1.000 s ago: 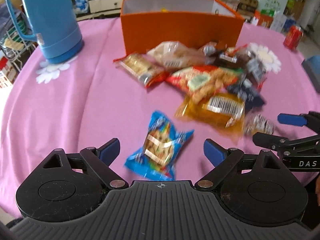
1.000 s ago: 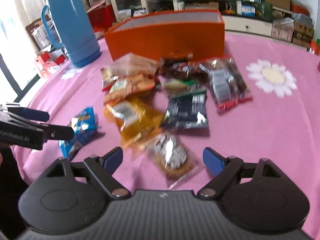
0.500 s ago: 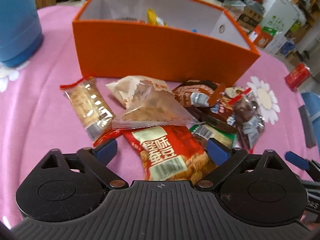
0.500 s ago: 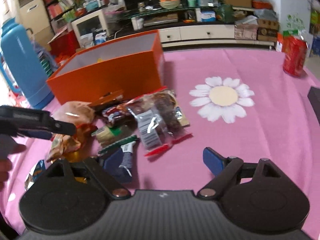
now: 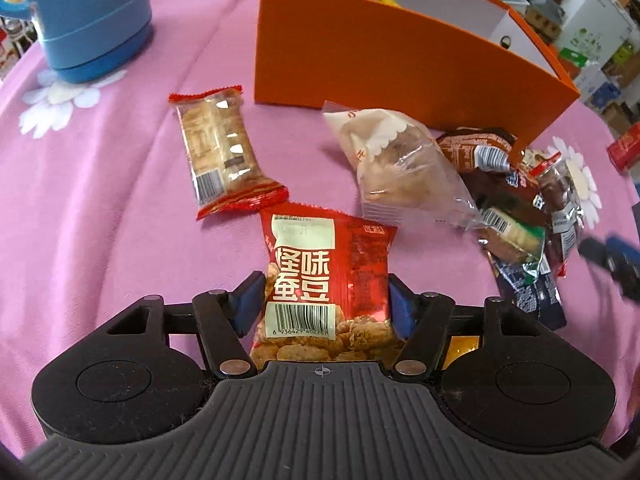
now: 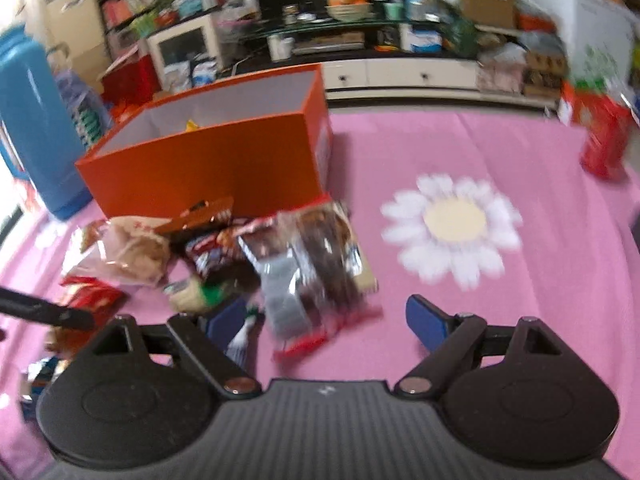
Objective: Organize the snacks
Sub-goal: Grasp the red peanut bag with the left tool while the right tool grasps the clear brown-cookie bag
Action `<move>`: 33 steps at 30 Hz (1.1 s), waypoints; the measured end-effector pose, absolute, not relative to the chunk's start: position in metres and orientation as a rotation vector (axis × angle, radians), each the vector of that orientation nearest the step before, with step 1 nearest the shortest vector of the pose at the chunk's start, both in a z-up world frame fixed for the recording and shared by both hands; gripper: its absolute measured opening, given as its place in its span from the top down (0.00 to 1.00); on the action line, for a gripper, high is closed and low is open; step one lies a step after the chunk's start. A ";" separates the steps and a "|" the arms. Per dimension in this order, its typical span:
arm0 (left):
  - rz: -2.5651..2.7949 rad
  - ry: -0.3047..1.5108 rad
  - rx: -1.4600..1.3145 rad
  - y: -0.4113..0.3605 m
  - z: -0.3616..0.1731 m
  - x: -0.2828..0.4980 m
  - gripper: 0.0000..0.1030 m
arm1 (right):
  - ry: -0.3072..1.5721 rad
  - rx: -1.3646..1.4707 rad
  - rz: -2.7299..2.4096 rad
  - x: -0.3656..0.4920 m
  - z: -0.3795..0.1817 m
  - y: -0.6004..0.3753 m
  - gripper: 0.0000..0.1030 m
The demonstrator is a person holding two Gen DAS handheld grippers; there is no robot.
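My left gripper (image 5: 325, 302) is shut on a red snack bag with white Chinese lettering (image 5: 324, 280), its blue pads pressed on both sides. Beyond it lie a red-edged cracker pack (image 5: 222, 152), a clear bag with brown pastry (image 5: 396, 164) and a heap of dark packets (image 5: 516, 204) in front of the orange box (image 5: 384, 52). My right gripper (image 6: 326, 322) is open, with a clear pack of dark snacks (image 6: 316, 268) lying between and just beyond its fingers. The orange box (image 6: 224, 160) stands behind the pile.
A blue thermos (image 5: 88, 12) stands at the back left of the pink tablecloth (image 5: 100, 208). A red can (image 6: 604, 140) stands at the right on the cloth, beyond a printed daisy (image 6: 452, 224). Cluttered shelves fill the background.
My left gripper has moved forward over the red bag and closed on it. My right gripper has shifted right and forward toward the clear pack of dark snacks.
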State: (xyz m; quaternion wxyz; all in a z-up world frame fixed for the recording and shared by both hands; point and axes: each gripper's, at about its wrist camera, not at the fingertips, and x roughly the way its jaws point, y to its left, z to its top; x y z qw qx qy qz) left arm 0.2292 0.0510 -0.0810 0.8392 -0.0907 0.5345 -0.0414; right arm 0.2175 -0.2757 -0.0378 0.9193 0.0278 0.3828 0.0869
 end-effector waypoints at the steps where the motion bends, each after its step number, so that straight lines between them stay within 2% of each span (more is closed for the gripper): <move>1: -0.087 1.129 -0.179 0.049 -0.081 0.228 0.59 | 0.783 0.033 0.193 0.227 -0.040 -0.274 0.15; 5: -0.088 1.118 -0.100 0.035 -0.085 0.224 0.49 | 0.777 -0.005 0.255 0.255 -0.048 -0.269 0.16; 8: -0.082 1.108 -0.040 0.024 -0.086 0.222 0.48 | 0.800 0.043 0.265 0.259 -0.059 -0.273 0.28; 9: -0.079 1.103 -0.020 0.021 -0.087 0.221 0.48 | 0.817 0.065 0.265 0.259 -0.063 -0.274 0.36; 11: -0.070 1.094 0.018 0.015 -0.089 0.220 0.50 | 0.829 0.059 0.246 0.255 -0.064 -0.276 0.41; 12: -0.062 1.089 0.033 0.013 -0.089 0.218 0.54 | 0.841 0.048 0.234 0.253 -0.061 -0.276 0.41; 14: -0.064 1.080 0.029 0.013 -0.086 0.216 0.62 | 0.852 0.080 0.213 0.244 -0.057 -0.283 0.42; 19: -0.078 1.082 0.004 0.019 -0.080 0.212 0.63 | 0.883 0.100 0.140 0.205 -0.059 -0.294 0.42; 22: -0.077 1.076 0.015 0.019 -0.078 0.212 0.57 | 0.866 0.121 0.101 0.181 -0.061 -0.301 0.38; 23: -0.071 1.080 0.018 0.018 -0.079 0.213 0.51 | 0.858 0.134 0.100 0.178 -0.062 -0.302 0.36; 25: -0.052 1.082 0.033 0.016 -0.080 0.215 0.47 | 0.852 0.173 0.105 0.182 -0.063 -0.305 0.28; 27: -0.039 1.085 0.029 0.015 -0.080 0.215 0.47 | 0.841 0.186 0.108 0.186 -0.065 -0.306 0.22; 33: -0.033 1.089 0.014 0.017 -0.080 0.215 0.47 | 0.832 0.100 0.107 0.191 -0.067 -0.295 0.20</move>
